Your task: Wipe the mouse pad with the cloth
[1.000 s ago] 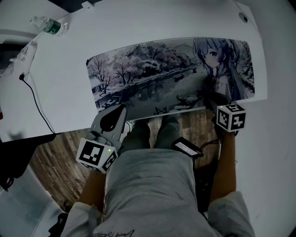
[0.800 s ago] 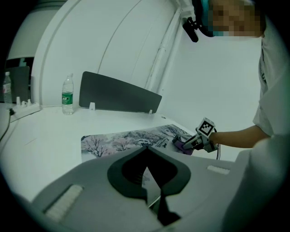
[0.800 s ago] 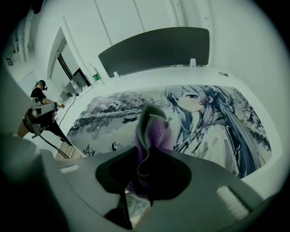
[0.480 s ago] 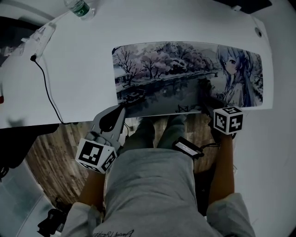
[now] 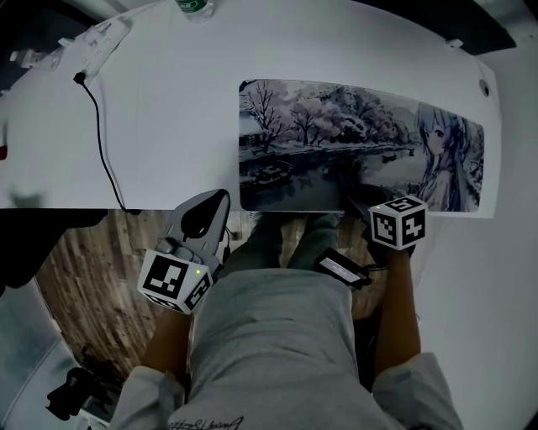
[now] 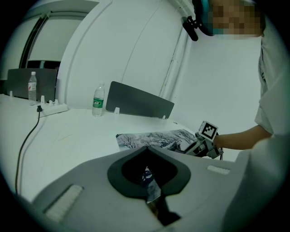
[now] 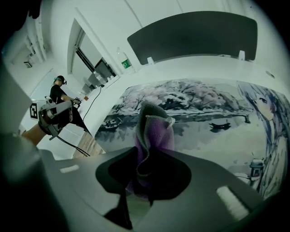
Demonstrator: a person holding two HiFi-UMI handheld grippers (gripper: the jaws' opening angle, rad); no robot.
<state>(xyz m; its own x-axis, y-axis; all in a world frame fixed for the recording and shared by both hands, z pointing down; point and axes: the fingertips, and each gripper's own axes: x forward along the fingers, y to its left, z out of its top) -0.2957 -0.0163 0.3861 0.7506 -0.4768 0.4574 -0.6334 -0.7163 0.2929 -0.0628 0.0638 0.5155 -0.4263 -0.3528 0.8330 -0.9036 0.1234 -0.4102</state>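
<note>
Three cameras, one desk (image 5: 168, 126)
Head view looks steeply down; both gripper views skim low, sharing the mouse pad (image 5: 361, 147) at twelve o'clock.

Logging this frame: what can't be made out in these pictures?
- Head view: whether the cloth touches the mouse pad; the marker cube on the right gripper covers it.
- Head view: the bottle, cut off by the top edge.
- Left gripper view: the bottle's label print, too small.
</note>
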